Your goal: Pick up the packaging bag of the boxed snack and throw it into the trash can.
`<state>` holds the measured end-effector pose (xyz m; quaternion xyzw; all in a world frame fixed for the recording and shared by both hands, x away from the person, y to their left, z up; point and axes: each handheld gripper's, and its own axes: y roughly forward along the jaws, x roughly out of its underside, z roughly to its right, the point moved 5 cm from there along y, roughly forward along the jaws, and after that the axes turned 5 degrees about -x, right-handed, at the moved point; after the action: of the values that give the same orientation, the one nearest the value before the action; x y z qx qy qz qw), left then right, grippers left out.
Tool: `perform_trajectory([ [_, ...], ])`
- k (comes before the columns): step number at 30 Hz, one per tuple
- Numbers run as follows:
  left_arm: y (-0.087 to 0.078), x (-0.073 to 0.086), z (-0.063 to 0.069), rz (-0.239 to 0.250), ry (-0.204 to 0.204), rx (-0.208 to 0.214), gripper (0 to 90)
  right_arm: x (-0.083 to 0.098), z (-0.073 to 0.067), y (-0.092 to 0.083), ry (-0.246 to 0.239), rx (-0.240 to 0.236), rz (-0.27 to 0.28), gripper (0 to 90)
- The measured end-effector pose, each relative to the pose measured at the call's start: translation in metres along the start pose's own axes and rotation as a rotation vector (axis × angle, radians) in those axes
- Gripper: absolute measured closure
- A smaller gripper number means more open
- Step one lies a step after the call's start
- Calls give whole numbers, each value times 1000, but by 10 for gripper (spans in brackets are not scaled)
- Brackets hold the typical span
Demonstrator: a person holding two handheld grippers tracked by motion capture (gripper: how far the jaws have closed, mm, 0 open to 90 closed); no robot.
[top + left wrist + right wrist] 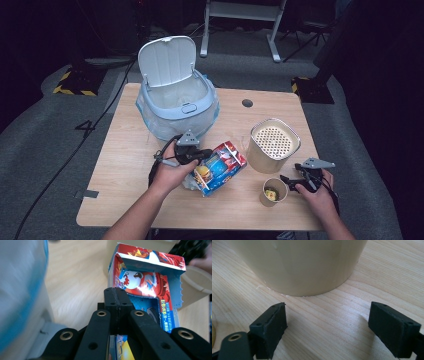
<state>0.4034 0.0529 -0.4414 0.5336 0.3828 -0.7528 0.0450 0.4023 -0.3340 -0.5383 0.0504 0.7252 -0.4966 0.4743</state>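
Note:
A colourful snack box (220,167) lies tilted in the middle of the wooden table (125,165). My left gripper (205,153) is shut on its near edge. In the left gripper view the black jaws meet on the red and blue box (150,280). My right gripper (287,179) rests low at the right, open, with nothing between its fingers. It sits between a small paper cup (274,191) with scraps inside and a beige canister (274,145) with a perforated top. In the right gripper view the gripper (328,315) stands wide apart over bare wood, facing the canister's base (299,265).
A light blue bin (175,100) with a plastic liner and its lid raised stands at the back of the table, just behind my left gripper. Its wall (20,290) fills the left of the left gripper view. A dark hole (247,103) marks the tabletop.

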Motion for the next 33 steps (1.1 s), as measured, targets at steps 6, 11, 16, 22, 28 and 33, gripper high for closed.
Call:
perform_trajectory([
  [6,-23,-29,1,143,8,-7,895,0,0,0,0,0,0,149],
  [11,-36,-46,2,196,20,-30,895,0,0,0,0,0,0,149],
  [16,-50,-63,2,261,34,-41,895,0,0,0,0,0,-1,149],
  [22,-70,-91,4,331,61,-58,895,0,0,0,-1,-1,0,149],
  [28,-83,-110,2,355,78,-73,895,0,0,0,-1,-1,0,149],
  [33,-93,-128,-5,385,86,-83,895,0,0,0,-1,-1,0,149],
])
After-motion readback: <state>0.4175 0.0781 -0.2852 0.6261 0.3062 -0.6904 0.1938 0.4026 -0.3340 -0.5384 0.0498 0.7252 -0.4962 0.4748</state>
